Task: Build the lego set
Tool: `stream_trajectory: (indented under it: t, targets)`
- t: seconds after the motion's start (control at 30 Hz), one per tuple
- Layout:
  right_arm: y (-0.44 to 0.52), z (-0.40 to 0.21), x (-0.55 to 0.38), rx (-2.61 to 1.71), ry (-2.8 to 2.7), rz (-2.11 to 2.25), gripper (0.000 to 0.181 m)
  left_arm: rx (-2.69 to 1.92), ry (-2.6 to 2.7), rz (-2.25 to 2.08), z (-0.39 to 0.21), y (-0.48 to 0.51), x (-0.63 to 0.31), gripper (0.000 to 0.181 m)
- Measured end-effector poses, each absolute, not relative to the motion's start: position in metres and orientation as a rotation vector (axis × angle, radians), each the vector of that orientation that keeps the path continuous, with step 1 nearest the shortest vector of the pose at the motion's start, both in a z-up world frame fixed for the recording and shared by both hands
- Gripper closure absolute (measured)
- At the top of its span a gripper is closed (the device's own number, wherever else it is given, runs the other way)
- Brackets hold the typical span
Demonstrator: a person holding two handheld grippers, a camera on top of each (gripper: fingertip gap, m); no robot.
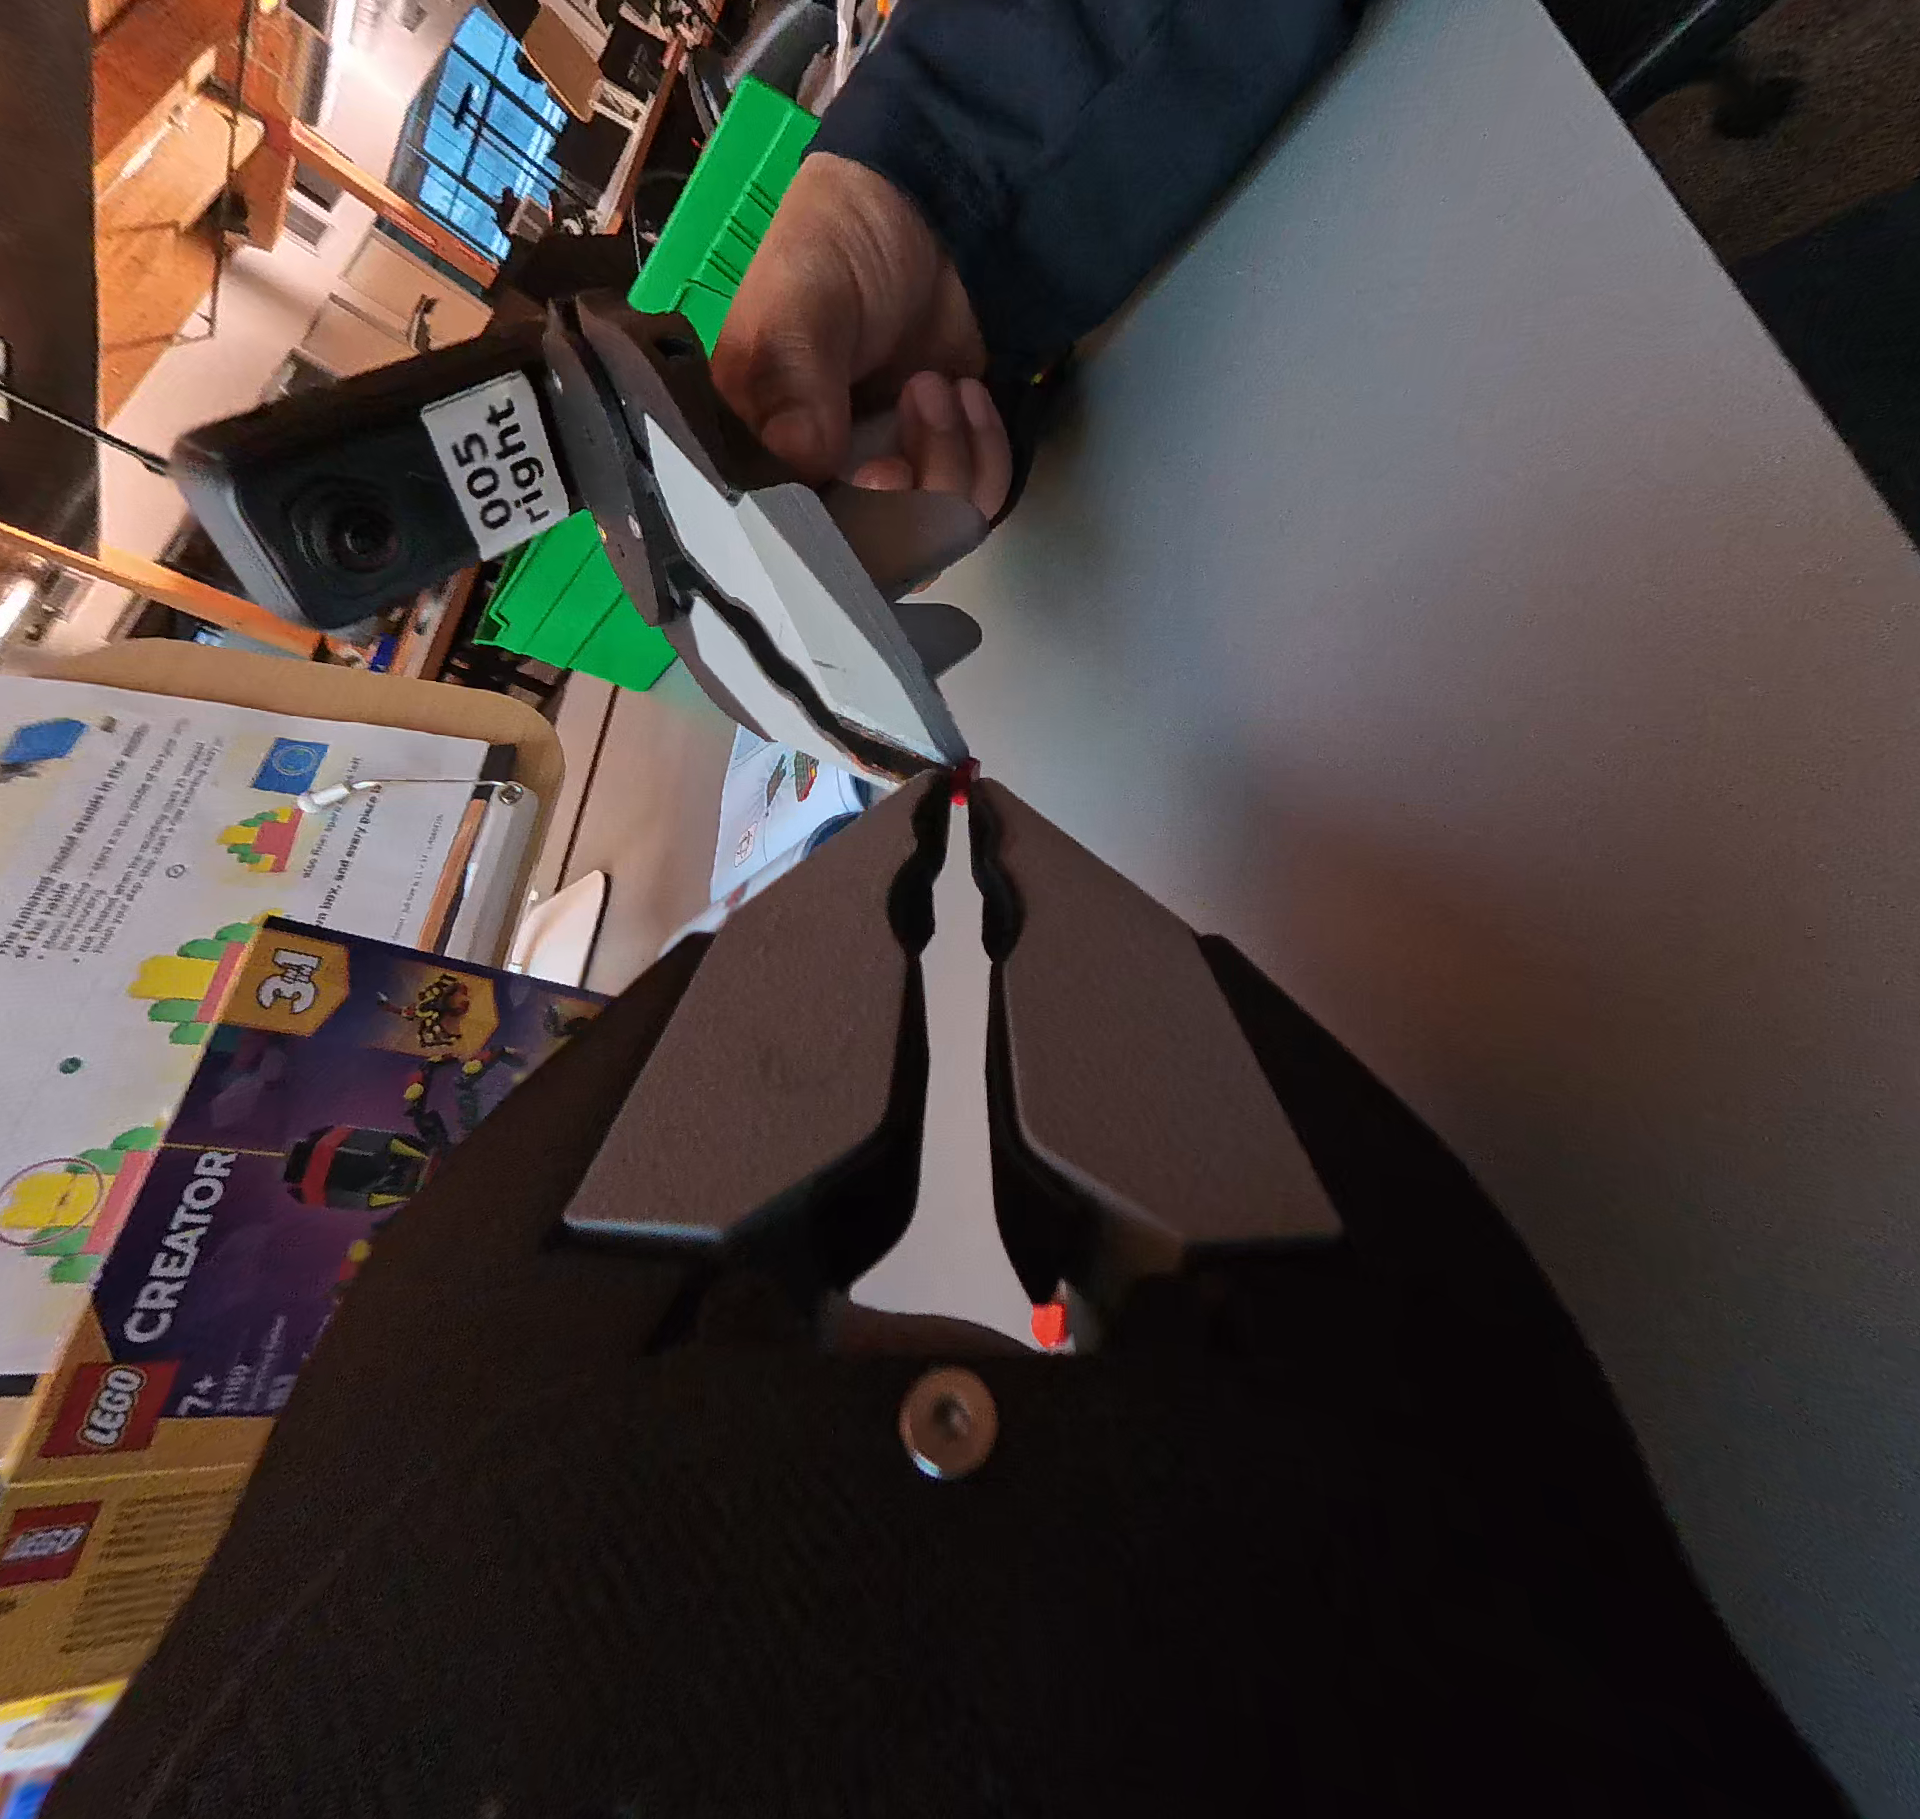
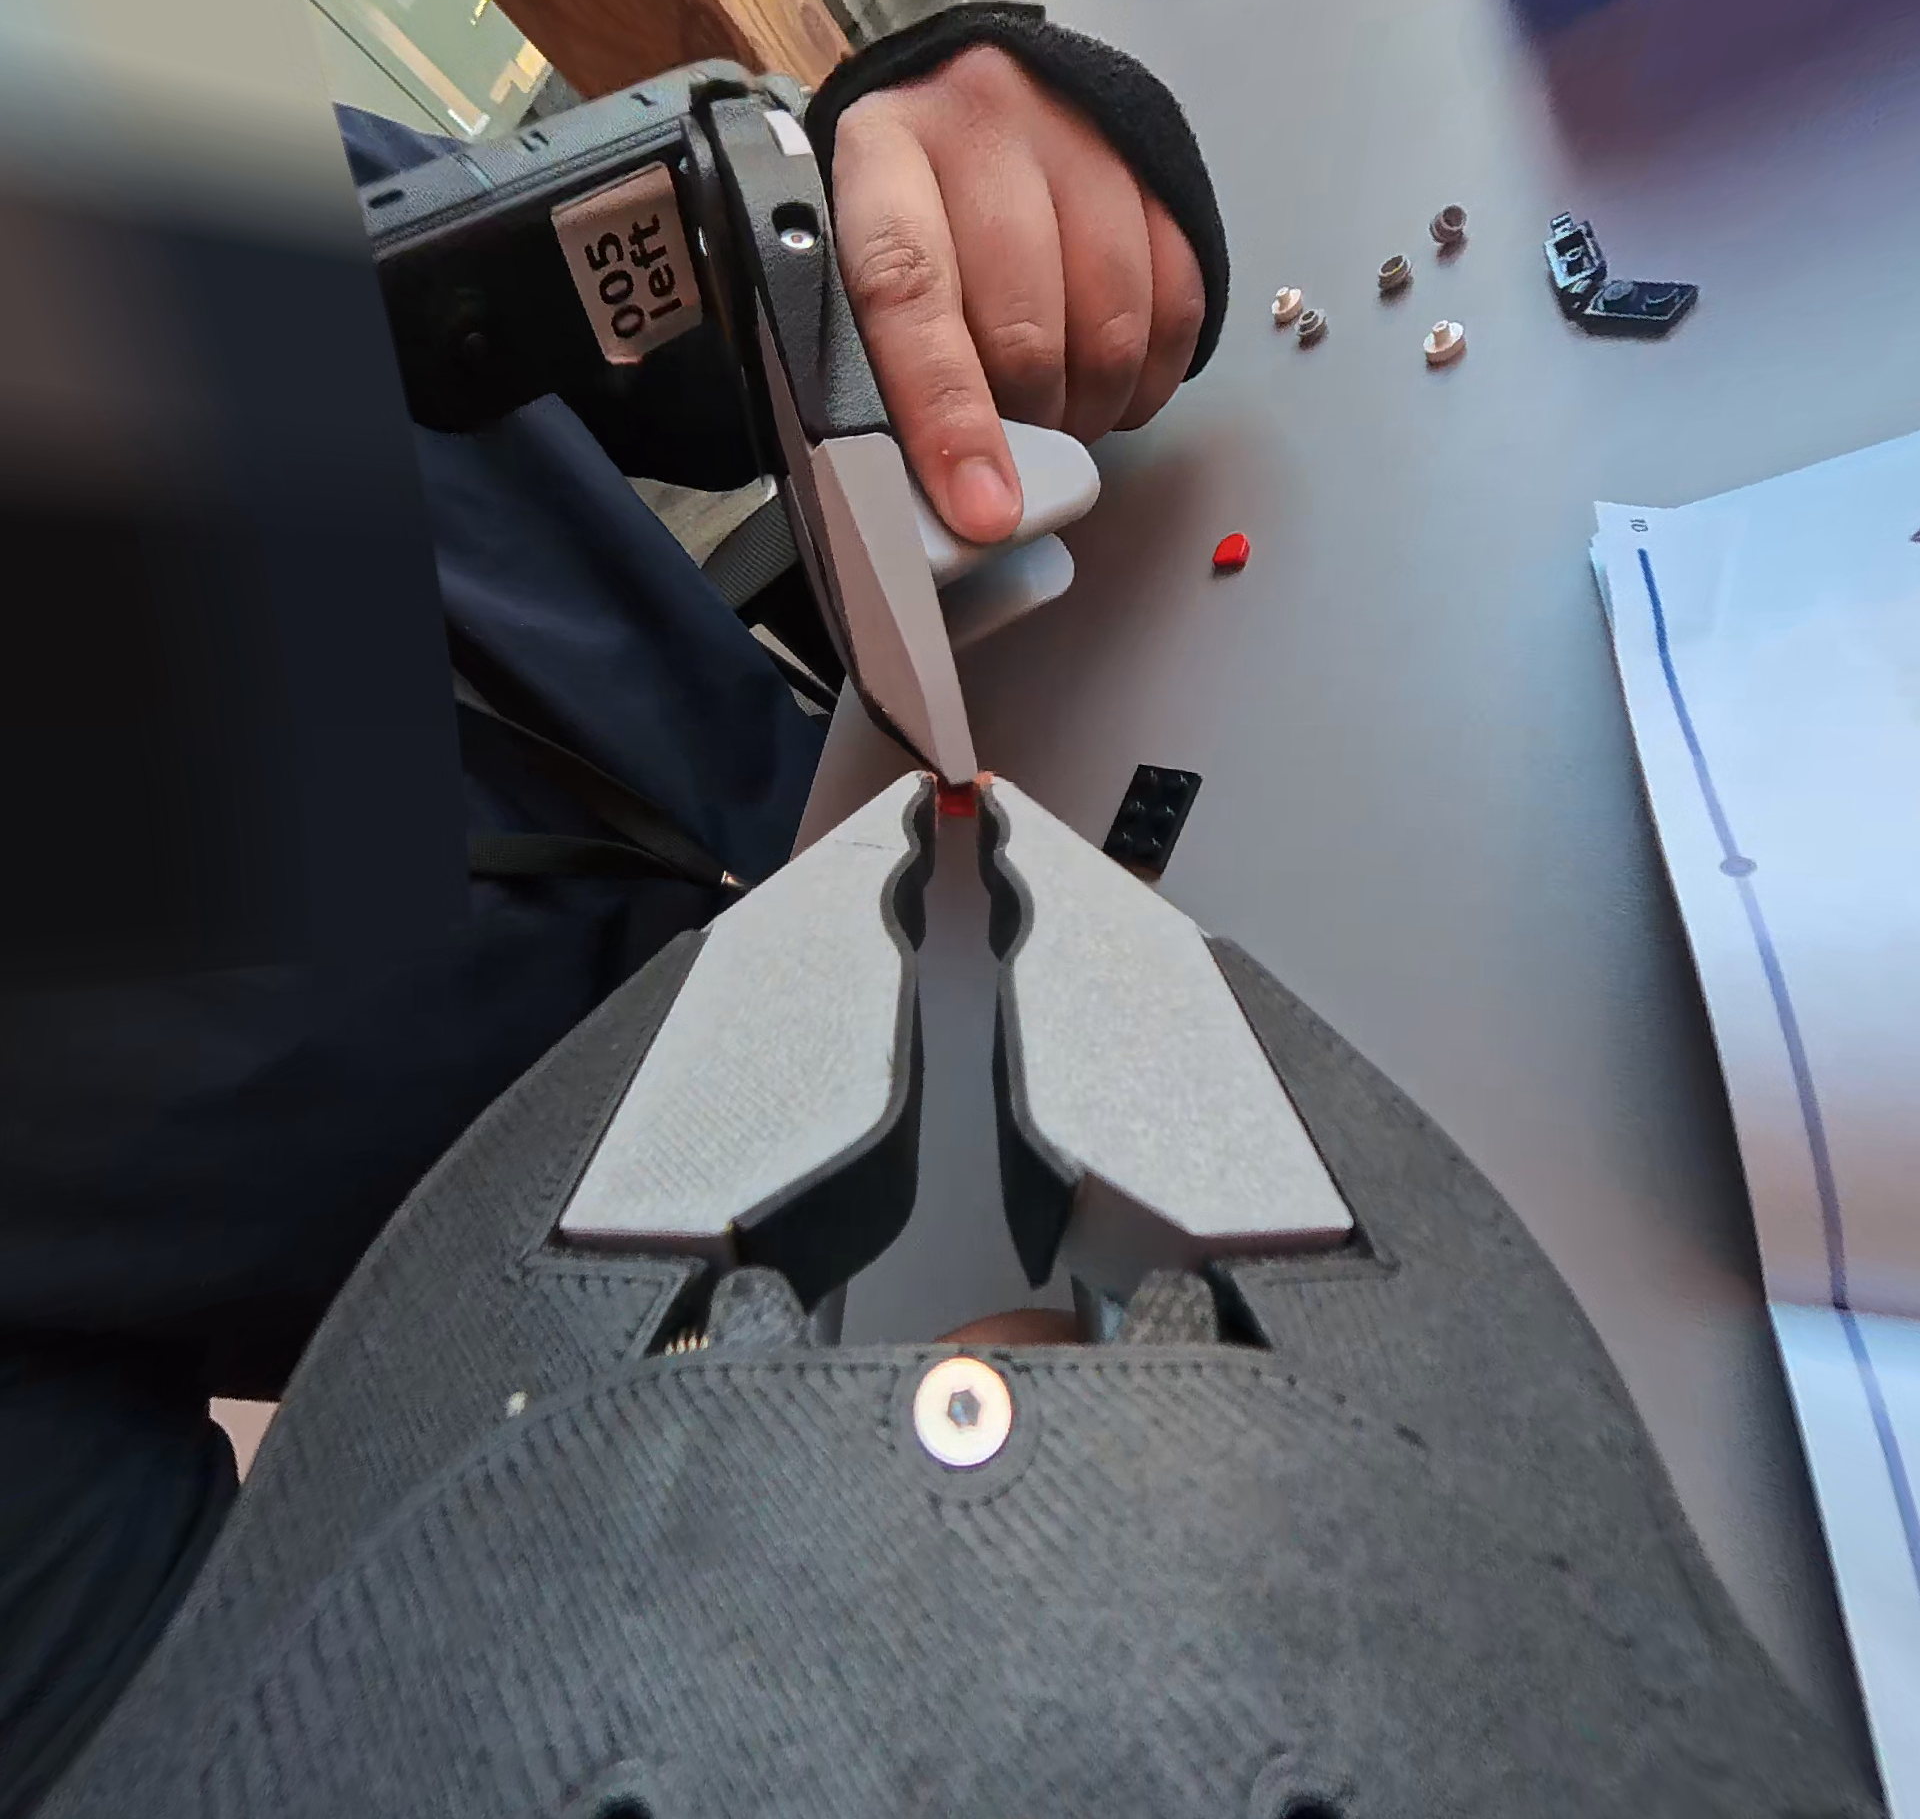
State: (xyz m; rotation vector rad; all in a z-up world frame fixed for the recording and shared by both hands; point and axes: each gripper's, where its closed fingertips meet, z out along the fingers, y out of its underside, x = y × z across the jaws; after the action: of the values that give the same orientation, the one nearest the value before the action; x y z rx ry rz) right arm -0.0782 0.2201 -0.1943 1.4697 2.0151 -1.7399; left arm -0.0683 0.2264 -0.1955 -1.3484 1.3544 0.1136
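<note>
Pinching: both claws meet tip to tip on one tiny red piece (image 2: 956, 801), held above the table (image 2: 1455, 730).
Right claw (image 2: 956, 799): narrowed onto the red piece, which sits between its very tips.
Left claw (image 1: 956, 793): also nearly closed at its tips, touching the same red piece (image 1: 961, 782); whether it truly grips or only steadies it, I cannot tell.
Handling: I judge the red piece very light, hard and smooth, so it may slip or flick out of so small a hold; take it across flat opposite sides, squarely, with gentle pressure.
Black plate (image 2: 1153, 813): lies on the table just beside the red piece, to its right; stiff, studded, easy to hold by its long edges.
Spare red piece (image 2: 1230, 550): loose on the table, beyond the black plate.
Round studs (image 2: 1392, 294): a few small pale ones scattered farther off; likely to roll.
Black bracket (image 2: 1616, 283): past the studs.
Booklet (image 2: 1787, 938): open, right of the black plate.
Containers: a Lego box (image 1: 208, 1250) stands left of the left claw, contents not visible; green bins (image 1: 582, 616) behind the right claw (image 1: 935, 756), contents hidden.
</note>
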Motion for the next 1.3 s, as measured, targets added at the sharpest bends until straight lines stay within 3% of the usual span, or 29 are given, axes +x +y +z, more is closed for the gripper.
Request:
stream_trajectory:
  t: [0.2, 0.53, 1.3]
  targets:
    - [0.243, -0.187, -0.084, 1.617, 2.109, -1.761, 0.17, -1.55, 1.104, -0.127, -0.179, 0.243, -0.082, 0.181]
    - [0.255, -0.139, -0.105, 1.71, 2.342, -2.077, 0.178, -1.629, 0.567, -0.768, -0.141, 0.259, -0.099, 0.181]
    - [0.26, -0.134, -0.111, 1.8, 2.438, -2.087, 0.181, -1.616, 0.45, -0.858, -0.133, 0.265, -0.105, 0.181]
